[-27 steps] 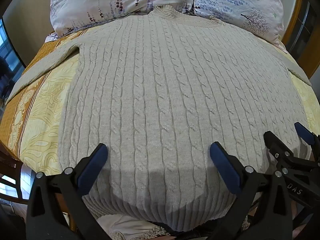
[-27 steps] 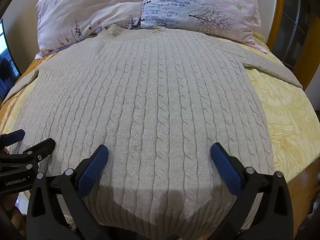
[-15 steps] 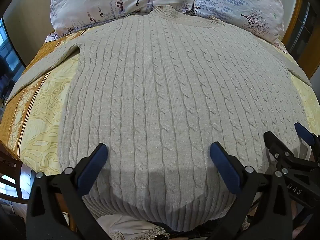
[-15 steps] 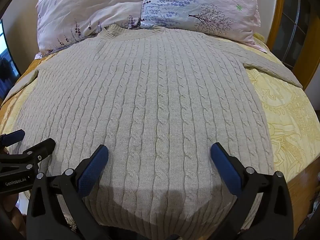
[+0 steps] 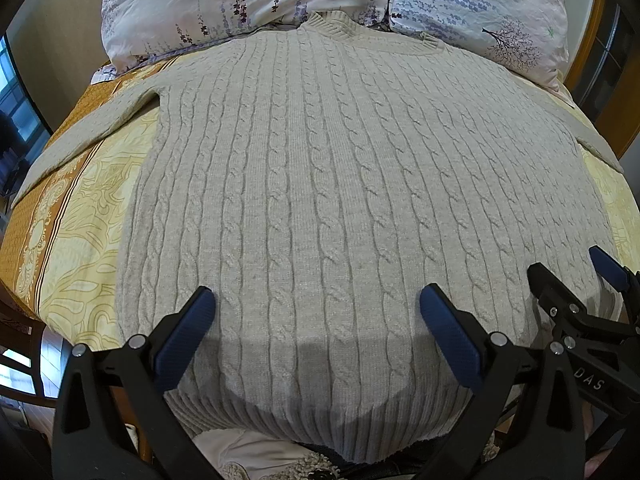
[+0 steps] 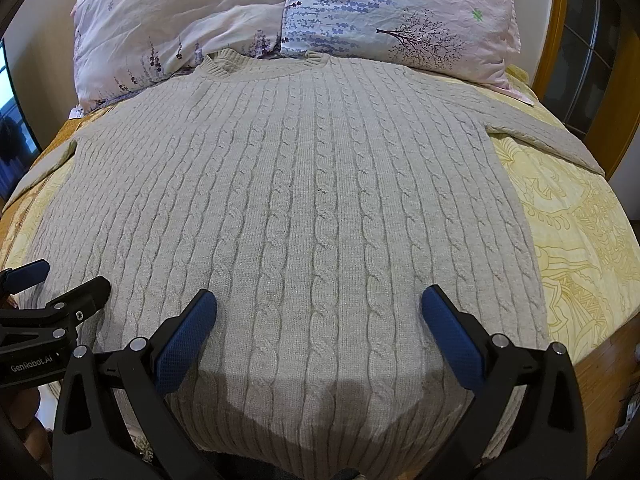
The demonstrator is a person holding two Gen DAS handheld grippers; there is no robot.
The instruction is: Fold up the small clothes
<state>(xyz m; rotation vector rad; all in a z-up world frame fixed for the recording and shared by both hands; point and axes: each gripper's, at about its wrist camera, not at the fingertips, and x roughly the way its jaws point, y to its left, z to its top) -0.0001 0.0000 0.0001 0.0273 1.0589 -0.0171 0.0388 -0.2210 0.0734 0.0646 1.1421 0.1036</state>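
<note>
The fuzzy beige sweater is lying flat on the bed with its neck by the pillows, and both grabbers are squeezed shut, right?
Not quite. The beige cable-knit sweater does lie flat, collar by the floral pillows, but both wrist views show open jaws.

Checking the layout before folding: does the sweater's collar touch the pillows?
Touching. The right wrist view shows the sweater's ribbed collar lying against the lower edge of the pillows, no bedspread visible between them.
</note>
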